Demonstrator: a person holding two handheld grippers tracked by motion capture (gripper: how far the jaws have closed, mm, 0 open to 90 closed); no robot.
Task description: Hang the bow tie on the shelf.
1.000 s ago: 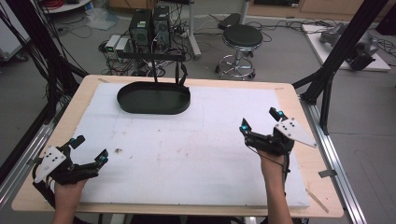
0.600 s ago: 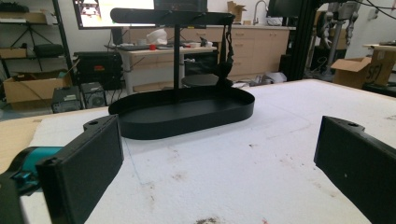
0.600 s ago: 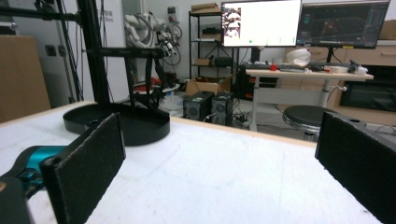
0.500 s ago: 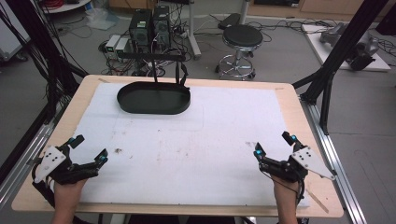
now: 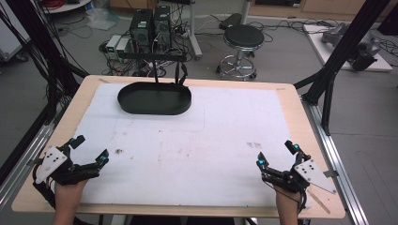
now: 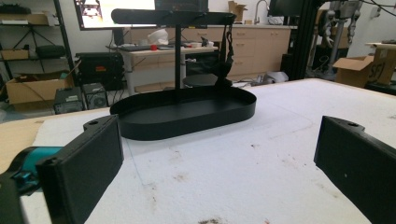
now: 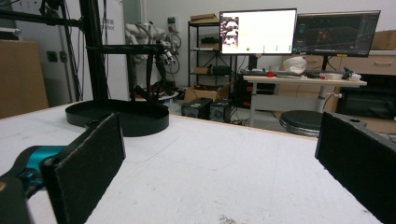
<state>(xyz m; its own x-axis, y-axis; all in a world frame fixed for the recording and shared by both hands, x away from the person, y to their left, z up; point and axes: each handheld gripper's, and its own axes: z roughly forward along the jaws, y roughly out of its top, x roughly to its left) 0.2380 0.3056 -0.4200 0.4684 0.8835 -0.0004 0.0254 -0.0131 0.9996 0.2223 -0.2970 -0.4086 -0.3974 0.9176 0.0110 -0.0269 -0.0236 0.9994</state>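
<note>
A black oval tray [image 5: 141,109] sits at the far side of the white mat, left of centre, with a thin black stand [image 5: 155,57] rising from its back edge. My left gripper [image 5: 92,148] rests open near the front left corner, nothing between its jaws. In the left gripper view the tray [image 6: 187,122] lies straight ahead beyond the open gripper [image 6: 219,144]. My right gripper [image 5: 276,153] is open and empty near the front right corner. In the right gripper view the tray [image 7: 140,125] is far off to the left of the gripper [image 7: 219,140].
A white mat [image 5: 225,126] with small dark stains covers most of the wooden table [image 5: 309,136]. Black frame posts [image 5: 328,89] stand beside the table's right and left edges. A stool [image 5: 244,37] and computer cases [image 5: 150,23] stand on the floor behind.
My right gripper has drawn back from the right middle of the mat to the front right corner. The left gripper has stayed in place.
</note>
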